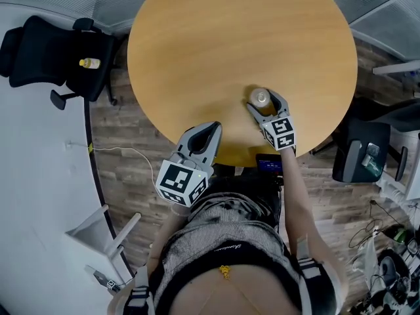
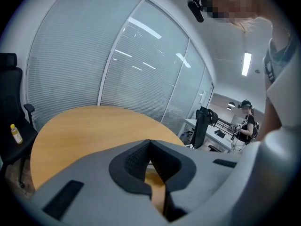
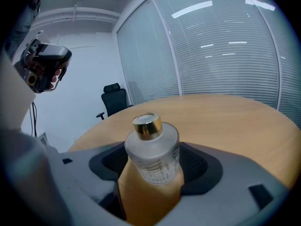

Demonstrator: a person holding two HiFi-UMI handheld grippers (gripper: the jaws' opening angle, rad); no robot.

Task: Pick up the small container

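**Small container upright betw. wide-spread right jaws**

Near-right part of round wooden table (image 1: 236, 38): small container (image 1: 260, 98), frosted bottle w/ gold cap, standing upright on the tabletop. Printed scale marks on its side in right gripper view (image 3: 152, 149).

Right gripper (image 1: 264, 103) reaching in from table's near edge. Jaws spread wide, one dark pad either side of the container body and close alongside. No squeeze visible. Container not lifted, base on the wood.

Left gripper (image 1: 213, 128) over near edge of table, left of the container and well apart from it. Jaws pressed together at the tips, nothing betw. them; only bare tabletop beyond in left gripper view (image 2: 149, 142).

Far left, off the table: black office chair (image 1: 46, 51) w/ small yellow bottle (image 1: 90, 63) lying on the seat. Wood-plank floor around table.

Glass wall (image 2: 117, 60) w/ blinds behind table's far side. Another person (image 2: 245, 121) standing far right in left gripper view, by desks.
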